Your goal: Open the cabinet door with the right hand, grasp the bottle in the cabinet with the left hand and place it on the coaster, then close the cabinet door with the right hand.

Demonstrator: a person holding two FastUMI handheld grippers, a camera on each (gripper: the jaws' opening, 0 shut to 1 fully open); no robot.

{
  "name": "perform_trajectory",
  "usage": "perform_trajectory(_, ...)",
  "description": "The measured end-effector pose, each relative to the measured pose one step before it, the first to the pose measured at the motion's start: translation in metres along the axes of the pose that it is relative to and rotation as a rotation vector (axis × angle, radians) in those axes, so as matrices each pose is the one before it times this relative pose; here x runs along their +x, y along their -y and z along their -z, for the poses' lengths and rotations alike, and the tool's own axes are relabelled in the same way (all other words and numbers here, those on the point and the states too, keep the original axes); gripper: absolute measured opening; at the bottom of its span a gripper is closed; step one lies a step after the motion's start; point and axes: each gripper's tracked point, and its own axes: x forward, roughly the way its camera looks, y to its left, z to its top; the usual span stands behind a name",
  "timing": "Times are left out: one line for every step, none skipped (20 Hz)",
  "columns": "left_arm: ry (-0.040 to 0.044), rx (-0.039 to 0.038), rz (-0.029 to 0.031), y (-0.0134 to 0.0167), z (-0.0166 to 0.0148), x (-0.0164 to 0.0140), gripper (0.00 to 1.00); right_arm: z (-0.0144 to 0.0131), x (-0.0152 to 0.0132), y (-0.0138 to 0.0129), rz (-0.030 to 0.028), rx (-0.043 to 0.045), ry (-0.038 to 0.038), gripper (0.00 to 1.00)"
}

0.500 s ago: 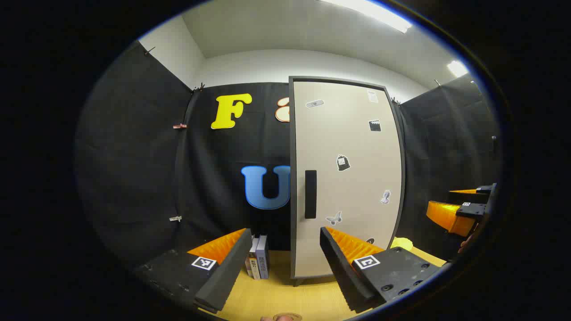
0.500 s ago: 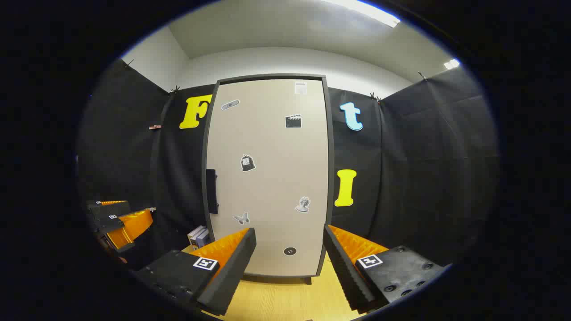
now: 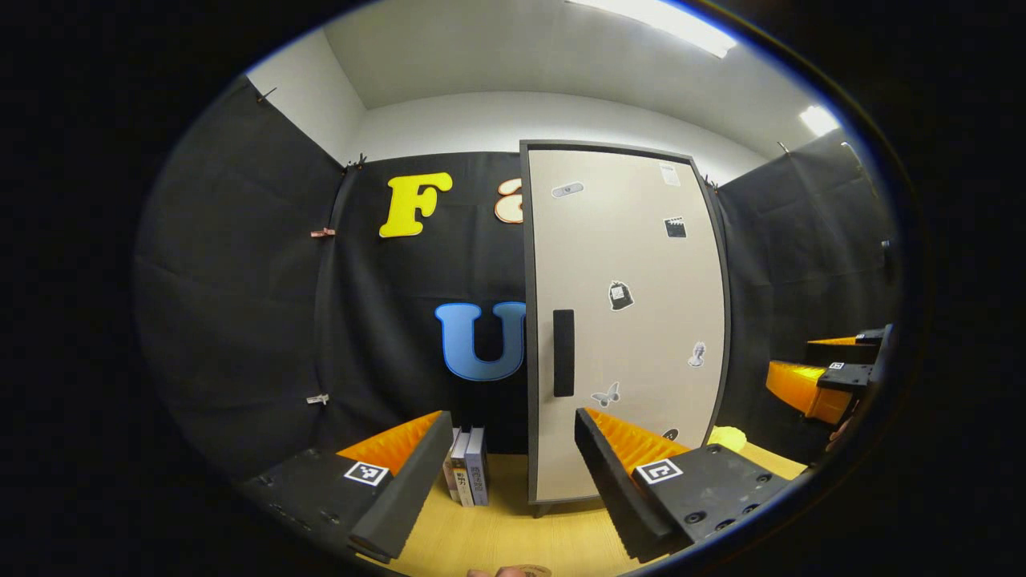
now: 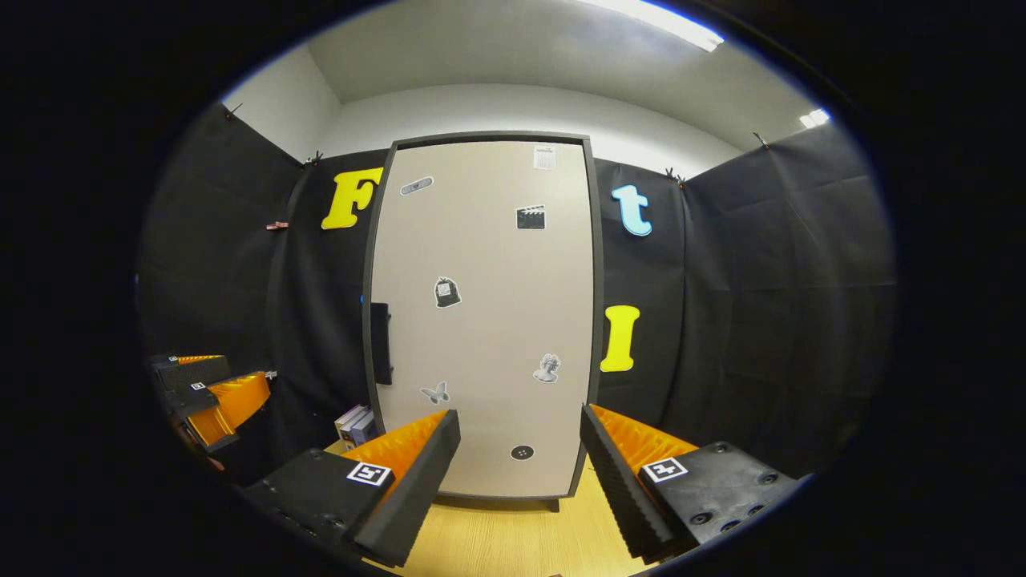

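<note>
A tall beige cabinet door (image 3: 633,320) in a dark frame stands shut on the wooden table (image 3: 513,533) and hides the inside. Its dark vertical handle (image 3: 563,353) is on the left edge. My left gripper (image 3: 509,493) is open and empty, a short way in front of the handle side. My right gripper (image 4: 517,489) is also open and empty, facing the lower middle of the door (image 4: 489,320), with the handle (image 4: 381,343) up to its left. A pale yellow flat thing (image 3: 727,437), perhaps the coaster, lies at the cabinet's right foot.
A few books (image 3: 467,477) stand upright against the cabinet's left side, also seen as books (image 4: 357,423) in the right gripper view. The other gripper (image 3: 826,377) hangs at the far right of the left gripper view. A brown rim (image 3: 513,570) shows at the bottom.
Both views have shifted only a little. The door stays shut and both grippers stay open.
</note>
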Motion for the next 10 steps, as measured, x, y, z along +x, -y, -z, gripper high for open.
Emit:
perform_trajectory(-0.0011, 0.00323, 0.00021, -0.00032, 0.00047, -0.00088, 0.96, 0.00013, -0.00067, -0.00014, 0.00097, 0.00144, -0.00071, 0.97)
perform_trajectory(-0.00084, -0.00051, 0.00285, 0.00014, -0.00042, -0.00026, 0.96, -0.00013, -0.00004, -0.00087, -0.00149, 0.00165, 0.00014, 0.98)
perform_trajectory(0.00052, -0.00152, 0.00199, 0.00039, 0.00012, -0.00031, 0.96, -0.0005, 0.00002, -0.00001, -0.00014, -0.00147, 0.00168, 0.97)
perform_trajectory(-0.00201, -0.00089, 0.00193, -0.0006, 0.00075, 0.00069, 0.96, -0.00097, -0.00145, 0.00025, 0.00199, -0.00345, 0.00066, 0.98)
perform_trajectory(-0.00255, 0.00131, 0.0027, -0.00027, 0.0027, -0.00022, 0.96, -0.00024, -0.00047, -0.00052, 0.00104, -0.00136, 0.00072, 0.97)
perform_trajectory(-0.00193, 0.00195, 0.00221, -0.00004, 0.00066, -0.00079, 0.96, 0.00032, -0.00079, -0.00135, -0.00012, 0.00018, -0.00106, 0.97)
perform_trajectory(-0.00057, 0.00226, 0.00027, -0.00101, 0.00007, -0.00047, 0.96, -0.00024, -0.00003, -0.00124, -0.00053, 0.00227, -0.00045, 0.98)
perform_trajectory(0.00083, 0.00116, -0.00046, -0.00098, -0.00117, -0.00056, 0.96, 0.00066, 0.00034, -0.00238, -0.00197, 0.00146, -0.00297, 0.98)
perform_trajectory(0.00183, 0.00118, -0.00015, -0.00141, 0.00042, -0.0002, 0.96, 0.00001, -0.00023, -0.00149, -0.001, -0.00074, 0.00066, 0.98)
perform_trajectory(0.00173, 0.00136, -0.0008, -0.00222, -0.00128, -0.00029, 0.96, -0.0005, 0.00032, -0.00243, -0.00307, -0.00278, 0.00098, 0.97)
